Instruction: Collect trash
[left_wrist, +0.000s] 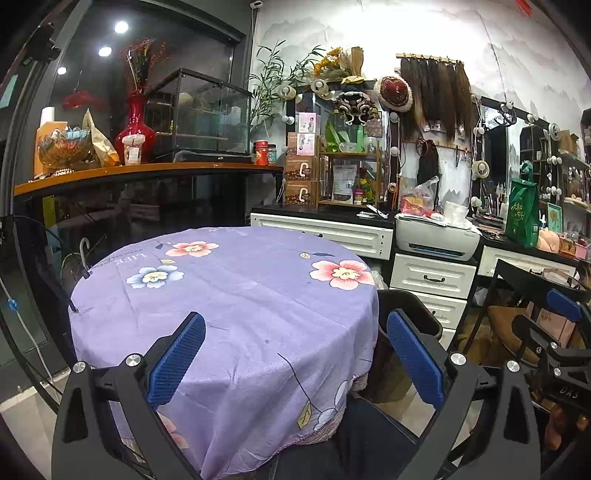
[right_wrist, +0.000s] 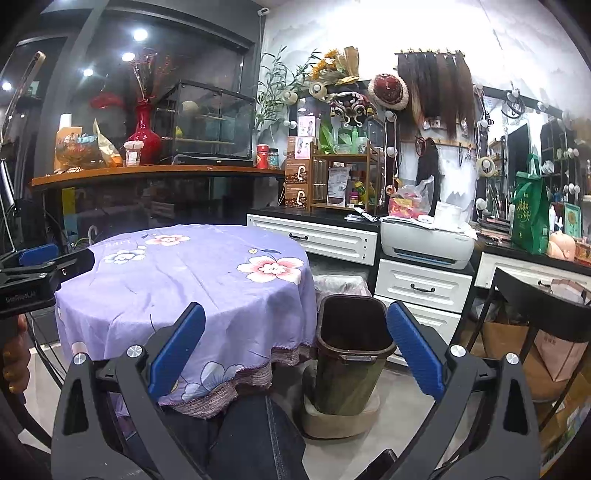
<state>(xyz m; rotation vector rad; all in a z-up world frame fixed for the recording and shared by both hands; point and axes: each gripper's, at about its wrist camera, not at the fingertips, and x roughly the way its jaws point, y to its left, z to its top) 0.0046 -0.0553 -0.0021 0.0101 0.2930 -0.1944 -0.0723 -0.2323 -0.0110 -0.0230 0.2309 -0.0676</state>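
A round table with a purple flowered cloth (left_wrist: 229, 295) stands in front of me; it also shows in the right wrist view (right_wrist: 177, 273). I see no loose trash on the cloth. A dark brown waste bin (right_wrist: 349, 354) stands on the floor right of the table, open and upright on a beige base. My left gripper (left_wrist: 295, 350) is open and empty above the table's near edge. My right gripper (right_wrist: 295, 350) is open and empty, in front of the table's right edge and the bin. The right gripper also shows at the right edge of the left wrist view (left_wrist: 565, 332), and the left gripper shows at the left edge of the right wrist view (right_wrist: 40, 266).
White drawer units (right_wrist: 421, 284) with a printer (right_wrist: 428, 242) line the back wall. A black chair (right_wrist: 539, 314) and paper bags (right_wrist: 554, 350) stand at the right. A shelf (left_wrist: 147, 171) with a red vase (left_wrist: 135, 129) and a glass case is at the back left. My knee (right_wrist: 258, 435) is below.
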